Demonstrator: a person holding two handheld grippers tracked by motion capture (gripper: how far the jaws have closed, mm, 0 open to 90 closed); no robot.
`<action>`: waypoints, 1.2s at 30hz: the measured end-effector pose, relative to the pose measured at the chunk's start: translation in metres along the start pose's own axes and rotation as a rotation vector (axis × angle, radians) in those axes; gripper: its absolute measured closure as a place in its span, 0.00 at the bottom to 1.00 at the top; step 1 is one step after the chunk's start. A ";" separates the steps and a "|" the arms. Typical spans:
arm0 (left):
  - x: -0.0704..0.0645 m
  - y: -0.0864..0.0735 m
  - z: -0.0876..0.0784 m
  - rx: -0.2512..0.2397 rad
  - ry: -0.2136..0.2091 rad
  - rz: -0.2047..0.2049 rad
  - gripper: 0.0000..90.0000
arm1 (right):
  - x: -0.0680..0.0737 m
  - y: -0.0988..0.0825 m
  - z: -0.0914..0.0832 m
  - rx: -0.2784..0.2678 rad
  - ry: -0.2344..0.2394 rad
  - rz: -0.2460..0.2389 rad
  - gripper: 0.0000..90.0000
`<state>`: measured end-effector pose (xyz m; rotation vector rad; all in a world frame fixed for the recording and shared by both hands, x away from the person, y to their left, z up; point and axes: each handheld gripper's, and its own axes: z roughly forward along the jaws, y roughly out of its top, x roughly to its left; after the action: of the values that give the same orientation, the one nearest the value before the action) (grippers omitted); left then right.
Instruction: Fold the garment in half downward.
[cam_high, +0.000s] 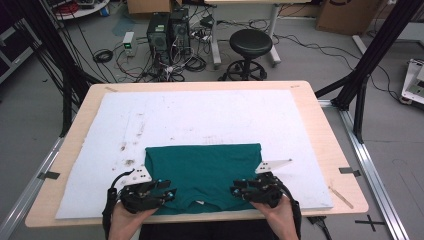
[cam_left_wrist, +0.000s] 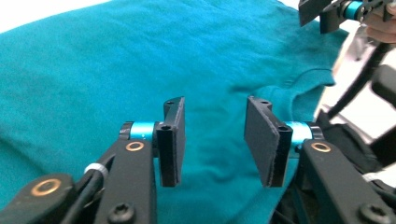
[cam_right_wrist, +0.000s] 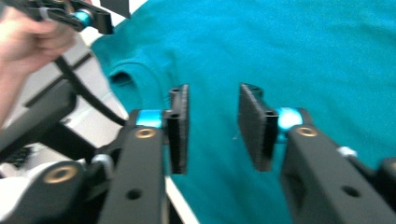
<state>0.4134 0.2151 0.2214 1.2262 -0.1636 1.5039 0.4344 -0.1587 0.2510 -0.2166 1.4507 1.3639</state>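
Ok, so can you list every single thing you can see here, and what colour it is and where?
T-shirt: one, teal, folded flat at the near edge of the white sheet, neck toward the person.
White sheet: one, white with small marks, covering most of the table.
Table: one, light wood, centre.
Stool: one, black, on the floor behind the table.
Computer towers: two, black, on the floor behind the table, among cables.
Left gripper: one, black with blue parts, jaws open above the shirt.
Right gripper: one, black with blue parts, jaws open above the shirt.
Hands: two, at the bottom, holding the grippers.
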 end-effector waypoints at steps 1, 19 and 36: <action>-0.003 0.001 0.003 0.006 0.009 0.016 0.63 | 0.002 0.002 0.004 0.011 -0.018 -0.004 0.69; -0.024 -0.009 0.028 0.140 0.048 0.173 0.52 | 0.024 -0.007 0.029 0.129 -0.185 -0.146 0.51; 0.009 0.001 -0.019 0.000 0.121 0.055 0.45 | 0.007 -0.004 -0.001 -0.014 -0.218 -0.056 0.46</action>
<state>0.4036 0.2333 0.2202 1.1349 -0.1175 1.6216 0.4345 -0.1570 0.2428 -0.1121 1.2453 1.3099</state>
